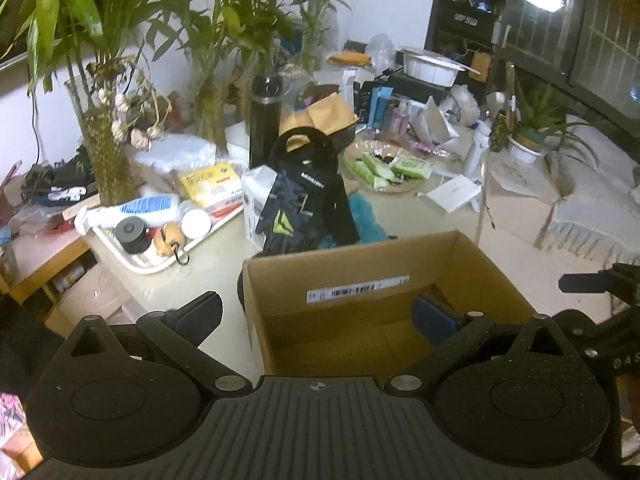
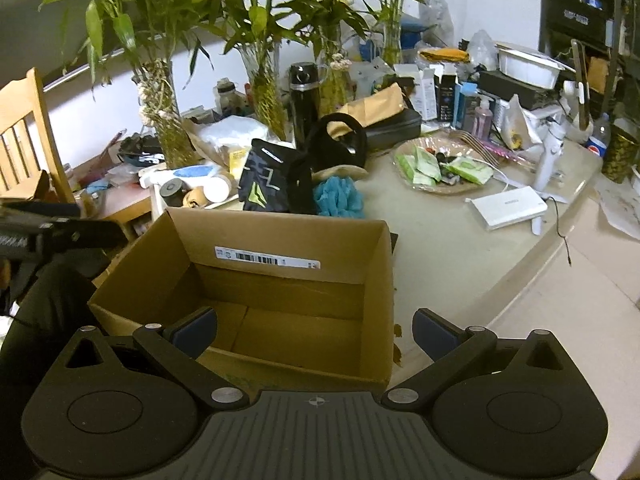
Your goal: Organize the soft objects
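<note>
Desk (image 2: 460, 248): a big pale desk filled the middle of both views, with lots of stuff piled along its back edge.
Plants (image 2: 256, 20): tall green plants in glass vases stood at the top of the frame, against the white wall.
Cardboard box (image 2: 280, 292): an open brown box sat on the desk at the lower middle of the right wrist view. It had nothing inside. A white barcode label (image 2: 267, 258) was stuck on its far inner wall.
Left hand-held gripper (image 1: 320, 314): its two fingers were spread wide and held nothing. One finger was over the desk beside the box and the other was over the inside of the box.
Right hand-held gripper (image 2: 316, 330): its fingers were spread wide too, and held nothing. The near right corner of the box lay between them.
Black cloth (image 2: 272, 178): a dark soft thing with grey and green marks lay just behind the box, in the middle of the frame.
Blue fluffy thing (image 2: 338, 198): it lay touching the right side of the black cloth, just behind the box.
Black bottle (image 2: 304, 98): it stood upright behind the soft things.
</note>
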